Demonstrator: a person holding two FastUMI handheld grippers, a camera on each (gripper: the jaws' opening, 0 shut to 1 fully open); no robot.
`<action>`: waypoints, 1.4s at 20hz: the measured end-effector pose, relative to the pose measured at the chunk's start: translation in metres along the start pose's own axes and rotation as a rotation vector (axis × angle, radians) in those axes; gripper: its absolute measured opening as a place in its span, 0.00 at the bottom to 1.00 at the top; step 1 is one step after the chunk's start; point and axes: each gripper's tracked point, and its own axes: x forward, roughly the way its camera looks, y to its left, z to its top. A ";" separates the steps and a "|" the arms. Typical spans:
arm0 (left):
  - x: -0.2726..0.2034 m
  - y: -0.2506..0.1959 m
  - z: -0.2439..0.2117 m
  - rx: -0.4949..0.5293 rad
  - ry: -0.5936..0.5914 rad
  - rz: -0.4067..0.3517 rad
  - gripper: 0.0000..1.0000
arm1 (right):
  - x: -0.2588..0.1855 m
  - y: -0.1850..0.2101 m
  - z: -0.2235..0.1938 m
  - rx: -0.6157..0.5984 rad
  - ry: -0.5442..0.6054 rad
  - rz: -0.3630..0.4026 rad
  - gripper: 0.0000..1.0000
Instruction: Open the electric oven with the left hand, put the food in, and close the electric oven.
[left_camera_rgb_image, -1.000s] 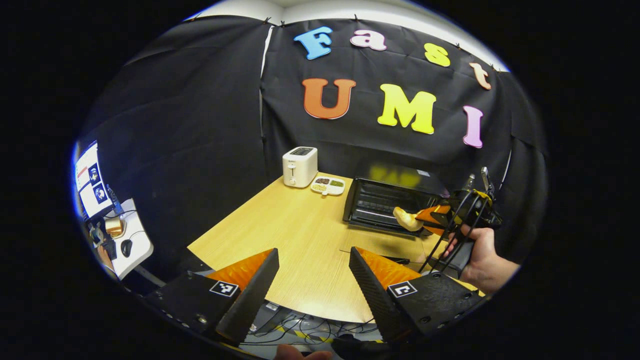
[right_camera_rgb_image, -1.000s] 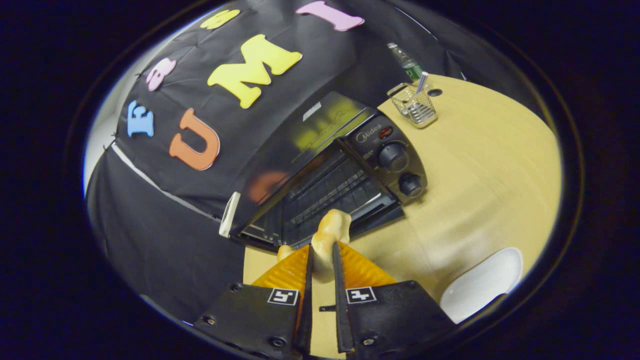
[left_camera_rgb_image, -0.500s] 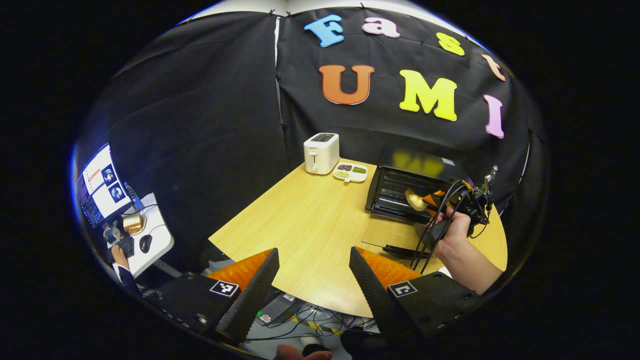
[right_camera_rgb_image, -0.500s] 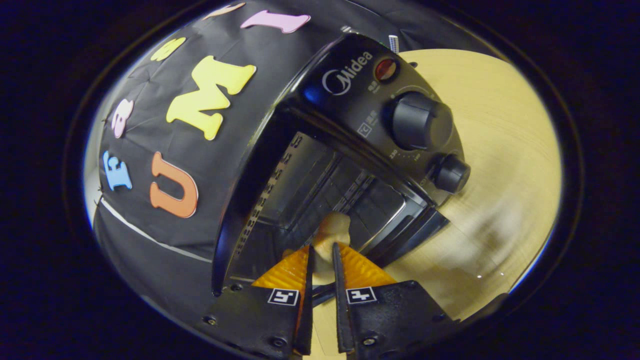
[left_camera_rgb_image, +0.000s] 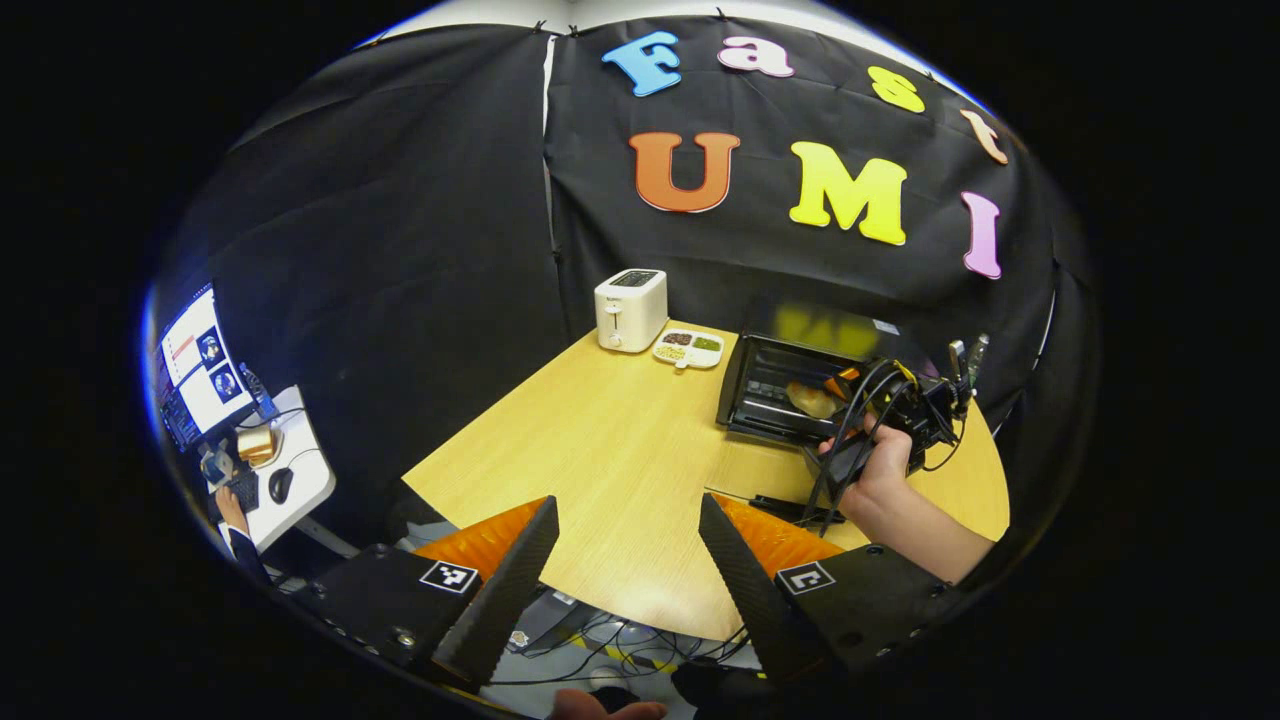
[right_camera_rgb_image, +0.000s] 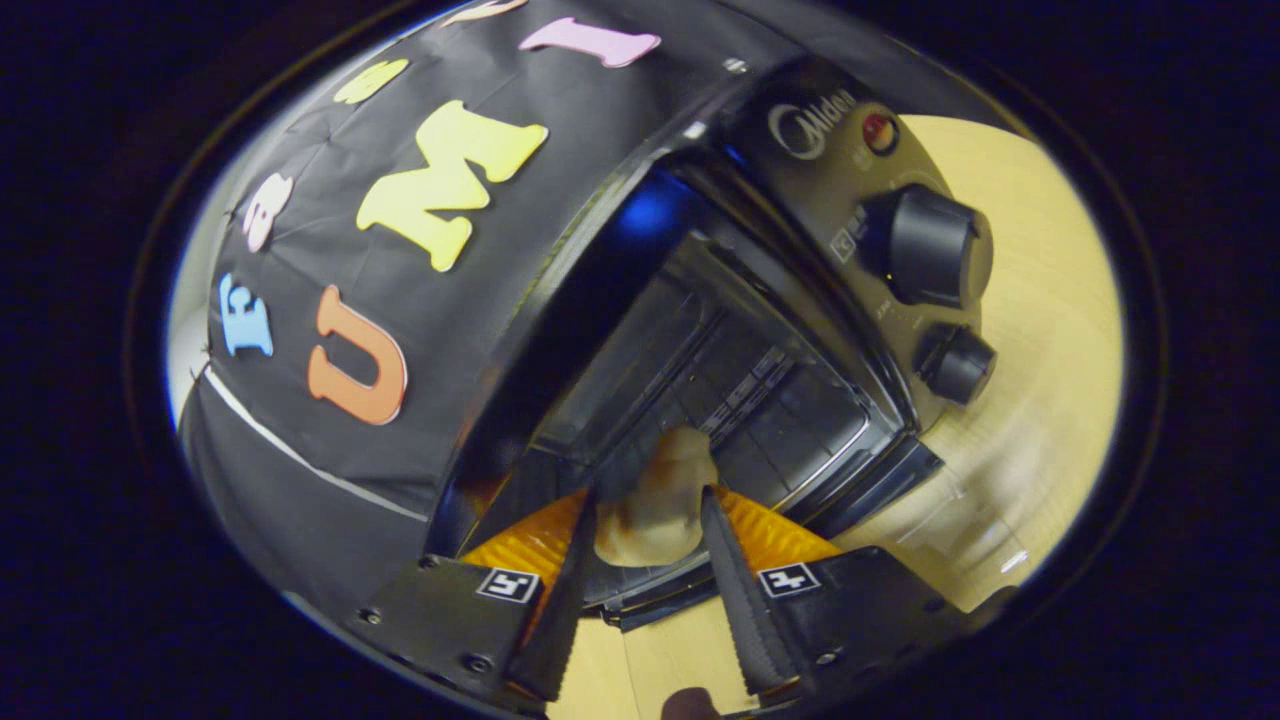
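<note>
Toaster (left_camera_rgb_image: 629, 309) at table (left_camera_rgb_image: 600, 470) back; tray (left_camera_rgb_image: 686, 348) beside it; oven (left_camera_rgb_image: 790, 385) right of tray

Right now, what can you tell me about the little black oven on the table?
The electric oven is a small, glossy black box standing on the wooden table, near the booth's back wall. Its door hangs open, folded down in front. Inside are dark walls and a wire rack. Two round black knobs and a small red light sit on its front panel. The right gripper reaches into the opening with a pale piece of food between its fingers.
</note>
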 end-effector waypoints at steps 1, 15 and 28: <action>0.003 -0.003 0.003 -0.002 -0.011 -0.024 0.93 | -0.011 -0.002 -0.001 -0.057 0.000 -0.015 0.69; 0.029 -0.040 -0.037 0.118 0.003 -0.441 0.93 | -0.274 -0.062 -0.025 -0.458 -0.080 -0.209 0.94; 0.117 -0.161 -0.145 0.233 0.163 -0.592 0.94 | -0.432 -0.107 0.028 -0.644 -0.211 -0.435 0.99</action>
